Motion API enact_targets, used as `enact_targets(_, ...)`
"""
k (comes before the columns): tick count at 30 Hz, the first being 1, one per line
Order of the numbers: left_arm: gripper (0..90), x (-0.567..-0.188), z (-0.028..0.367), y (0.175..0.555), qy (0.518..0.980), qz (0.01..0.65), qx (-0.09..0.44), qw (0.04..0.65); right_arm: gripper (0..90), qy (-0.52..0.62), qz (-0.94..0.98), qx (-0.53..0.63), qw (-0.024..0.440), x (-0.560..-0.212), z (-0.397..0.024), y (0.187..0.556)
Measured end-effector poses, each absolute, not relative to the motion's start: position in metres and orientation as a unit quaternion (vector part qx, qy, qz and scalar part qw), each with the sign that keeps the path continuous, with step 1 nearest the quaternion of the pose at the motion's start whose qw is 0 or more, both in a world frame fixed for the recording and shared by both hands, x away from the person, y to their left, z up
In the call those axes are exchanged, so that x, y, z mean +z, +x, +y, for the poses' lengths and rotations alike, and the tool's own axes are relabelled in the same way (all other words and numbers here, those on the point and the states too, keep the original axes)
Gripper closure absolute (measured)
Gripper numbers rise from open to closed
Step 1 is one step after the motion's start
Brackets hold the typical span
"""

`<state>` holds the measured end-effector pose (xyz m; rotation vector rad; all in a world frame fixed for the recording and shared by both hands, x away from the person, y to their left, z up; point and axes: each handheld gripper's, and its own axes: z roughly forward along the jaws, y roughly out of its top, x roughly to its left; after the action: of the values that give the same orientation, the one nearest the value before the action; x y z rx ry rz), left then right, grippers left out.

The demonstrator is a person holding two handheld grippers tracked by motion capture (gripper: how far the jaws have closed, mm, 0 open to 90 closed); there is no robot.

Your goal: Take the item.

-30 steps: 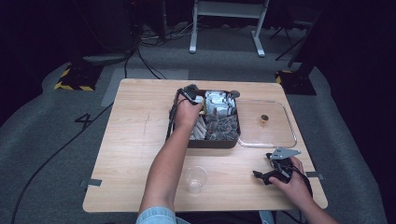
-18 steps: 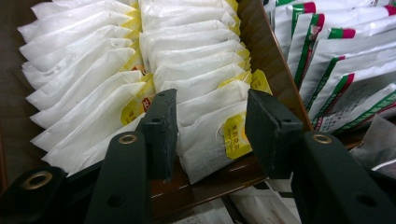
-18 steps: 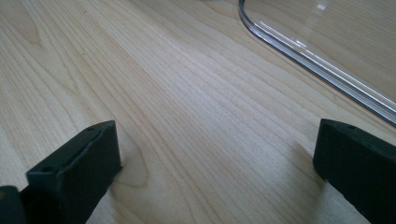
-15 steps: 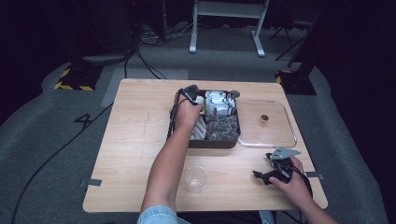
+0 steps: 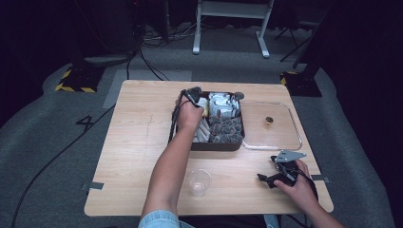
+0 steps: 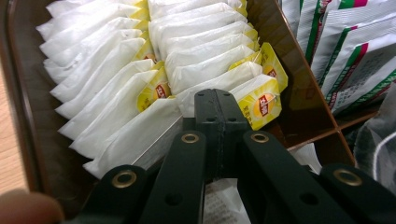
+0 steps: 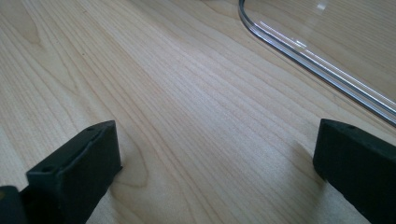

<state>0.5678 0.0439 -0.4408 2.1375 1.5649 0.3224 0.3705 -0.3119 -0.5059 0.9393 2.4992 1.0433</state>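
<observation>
Left tongs (image 6: 215, 100) newly closed among tea bags (image 6: 140, 70).

Wooden tabletop (image 5: 133, 142) on grey carpet (image 5: 52, 156) in a dim room.
Far behind stands a white metal frame (image 5: 230, 19); yellow-and-black hazard tape (image 5: 73, 88) marks the far left floor, black cables (image 5: 147, 61) trail across it, and a "4" (image 5: 87, 122) is taped at left.

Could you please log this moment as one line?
left gripper: just closed among tea bags, grip unclear | right gripper: open, on table
</observation>
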Motion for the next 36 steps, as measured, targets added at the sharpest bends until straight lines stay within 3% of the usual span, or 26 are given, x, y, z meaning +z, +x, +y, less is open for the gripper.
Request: enact_targets(36, 90.0, -0.365, 0.072, 0.54, 0.776, 0.529, 0.164, 0.302, 0.8, 0.325, 0.864, 0.361, 0.136, -0.506, -0.312, 0.37)
